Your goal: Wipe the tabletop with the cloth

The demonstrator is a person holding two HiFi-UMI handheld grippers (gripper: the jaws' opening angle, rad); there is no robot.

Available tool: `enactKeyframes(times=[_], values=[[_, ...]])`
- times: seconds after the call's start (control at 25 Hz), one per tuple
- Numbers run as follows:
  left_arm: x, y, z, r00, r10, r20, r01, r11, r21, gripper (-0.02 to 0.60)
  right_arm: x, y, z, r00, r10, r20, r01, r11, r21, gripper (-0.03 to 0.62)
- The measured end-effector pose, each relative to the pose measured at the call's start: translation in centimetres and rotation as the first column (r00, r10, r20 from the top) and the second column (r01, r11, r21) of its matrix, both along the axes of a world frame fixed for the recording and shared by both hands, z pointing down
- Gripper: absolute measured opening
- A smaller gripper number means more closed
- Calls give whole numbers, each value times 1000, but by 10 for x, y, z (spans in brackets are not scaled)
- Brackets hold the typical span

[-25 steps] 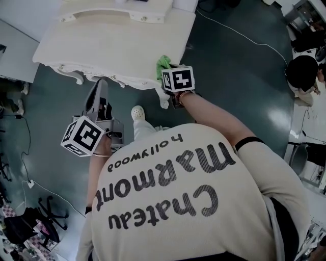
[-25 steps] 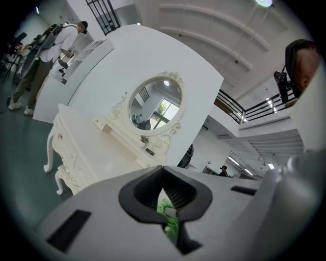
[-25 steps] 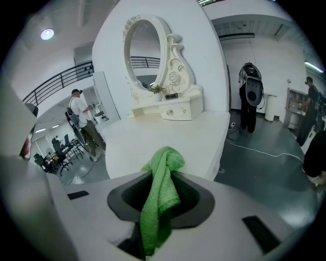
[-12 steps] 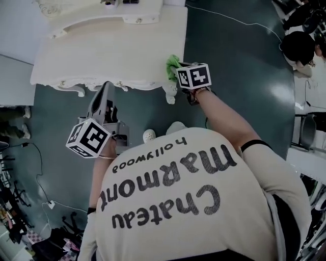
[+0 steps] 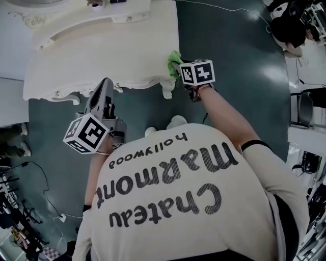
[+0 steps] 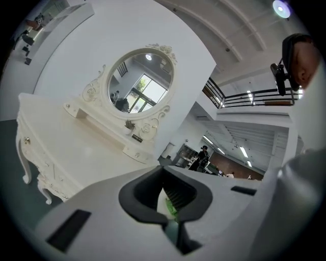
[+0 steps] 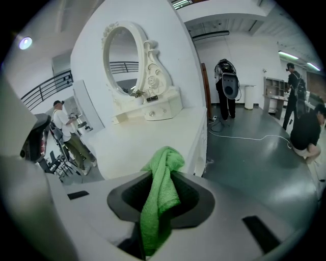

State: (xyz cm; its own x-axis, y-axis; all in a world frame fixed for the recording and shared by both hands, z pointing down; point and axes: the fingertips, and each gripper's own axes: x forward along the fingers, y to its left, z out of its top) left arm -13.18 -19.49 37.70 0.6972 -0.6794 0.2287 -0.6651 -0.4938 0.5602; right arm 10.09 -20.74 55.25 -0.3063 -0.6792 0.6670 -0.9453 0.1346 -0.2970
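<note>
The green cloth is pinched in my right gripper, which is shut on it. Its bunched end sticks out past the jaws over the right edge of the white dressing table's top, near the front corner. My left gripper is shut with nothing in it, held in front of the table's front edge and pointing at the table. A sliver of the green cloth shows through its jaw opening.
An oval mirror on a drawer stand rises at the table's back. A cable runs over the dark floor to the right. People and equipment stand around the room.
The right gripper has carried the cloth a little farther along the table's right edge from the front corner. The left gripper stays in front of the table.
</note>
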Motion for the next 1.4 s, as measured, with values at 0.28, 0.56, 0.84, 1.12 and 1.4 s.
enactKeyframes(times=[0.28,0.56,0.84,1.12,1.4], values=[[17,-9,-9,998,61,7,-61,998,26,8,5,4,0,998,56,-11,-56,998,-9,110],[21,-10,-2,997,63,37,-63,998,8,8,0,19,-10,983,163,83,-160,986,-42,115],[34,-6,5,996,90,28,-90,996,1,8,-32,6,-77,946,134,297,-161,985,69,115],[43,-1,-5,996,85,24,-86,996,32,8,-66,8,-143,932,-27,362,-52,977,206,115],[51,1,3,994,74,79,-77,996,33,8,-74,12,-172,972,-113,207,41,944,327,115]])
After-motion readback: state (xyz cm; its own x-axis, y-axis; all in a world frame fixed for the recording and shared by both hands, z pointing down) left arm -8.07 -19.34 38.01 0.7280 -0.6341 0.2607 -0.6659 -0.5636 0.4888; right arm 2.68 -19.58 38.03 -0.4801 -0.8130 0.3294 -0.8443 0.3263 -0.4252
